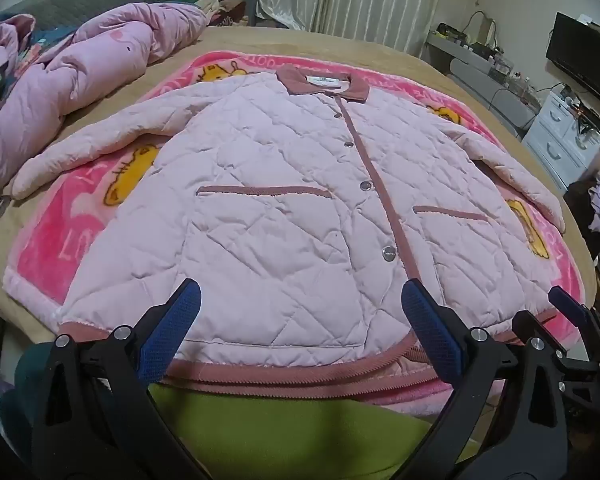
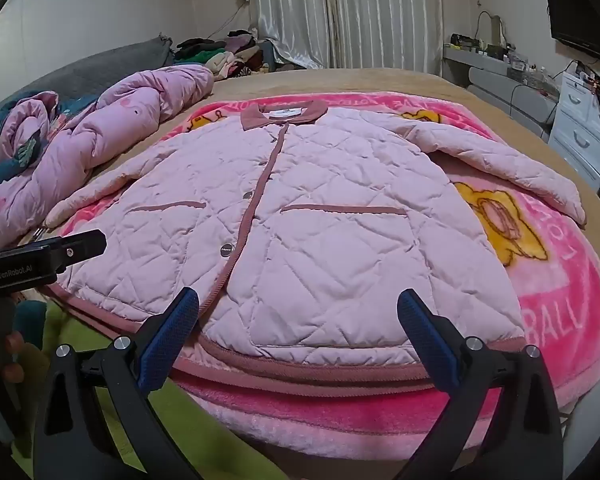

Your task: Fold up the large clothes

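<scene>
Both tools hover at the near edge of the bed with nothing held. The left gripper [image 1: 298, 312] has its 2 blue-padded fingers [image 1: 172, 328] spread wide, and the right gripper [image 2: 298, 312] is spread just as wide; neither touches cloth.

Just beyond the fingertips of both lies the hem of the pink quilted jacket [image 1: 284, 184], trimmed in a darker band. The jacket is laid flat, front up and snapped shut, on a bright pink cartoon blanket [image 2: 560, 296]. Between and past the left fingers run the placket and 2 pocket welts; farther on sits the collar [image 1: 324, 80], with 1 sleeve stretched out to each side.

Beyond the left sleeve a crumpled pink duvet [image 1: 80, 76] lies near.

Judged from here, the padding is thick and springy, so a shallow pinch could catch only the top layer and pull the front away from the back. A deep pinch could snag the blanket underneath and drag it along.
</scene>
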Available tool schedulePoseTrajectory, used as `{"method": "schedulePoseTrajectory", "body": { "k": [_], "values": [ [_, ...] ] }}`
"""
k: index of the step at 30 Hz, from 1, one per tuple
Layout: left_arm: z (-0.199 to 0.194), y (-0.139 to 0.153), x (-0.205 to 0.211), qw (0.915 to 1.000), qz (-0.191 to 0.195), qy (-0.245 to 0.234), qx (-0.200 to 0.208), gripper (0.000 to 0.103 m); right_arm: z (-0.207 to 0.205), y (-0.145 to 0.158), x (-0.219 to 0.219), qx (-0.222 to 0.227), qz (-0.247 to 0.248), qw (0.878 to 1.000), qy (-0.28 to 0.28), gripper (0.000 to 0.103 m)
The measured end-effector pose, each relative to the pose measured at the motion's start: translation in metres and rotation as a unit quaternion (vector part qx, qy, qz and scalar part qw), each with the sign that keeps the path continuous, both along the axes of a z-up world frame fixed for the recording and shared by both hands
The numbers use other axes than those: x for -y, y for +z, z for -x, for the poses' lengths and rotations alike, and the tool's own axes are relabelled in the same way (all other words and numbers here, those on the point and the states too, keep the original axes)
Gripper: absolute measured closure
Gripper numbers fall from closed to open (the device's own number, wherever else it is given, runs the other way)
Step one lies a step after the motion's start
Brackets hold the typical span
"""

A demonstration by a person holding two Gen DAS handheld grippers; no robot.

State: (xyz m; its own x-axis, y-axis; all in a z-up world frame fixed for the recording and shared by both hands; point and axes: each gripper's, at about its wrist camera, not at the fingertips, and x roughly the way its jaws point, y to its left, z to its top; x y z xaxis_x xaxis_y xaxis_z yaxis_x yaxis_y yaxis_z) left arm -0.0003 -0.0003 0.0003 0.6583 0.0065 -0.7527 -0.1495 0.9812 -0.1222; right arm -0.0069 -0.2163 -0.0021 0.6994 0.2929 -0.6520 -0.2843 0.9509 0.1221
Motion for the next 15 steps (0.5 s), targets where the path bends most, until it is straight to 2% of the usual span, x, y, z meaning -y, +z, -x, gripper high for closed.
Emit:
{"method": "schedulePoseTrajectory", "body": {
  "k": [3, 15],
  "values": [
    [0.0002, 0.0001, 0.0002, 1.0, 0.001, 0.0, 0.0, 0.009, -0.0018, -0.0001, -0.0001, -0.013, -0.004, 1.0, 0.003, 0.004],
    [0.0026, 0.0009, 0.0036, 1.0, -0.003, -0.001, 0.002, 0.009, 0.0058, 0.0057, -0.0075, 0.006, 0.012, 1.0, 0.006, 0.004]
  ]
}}
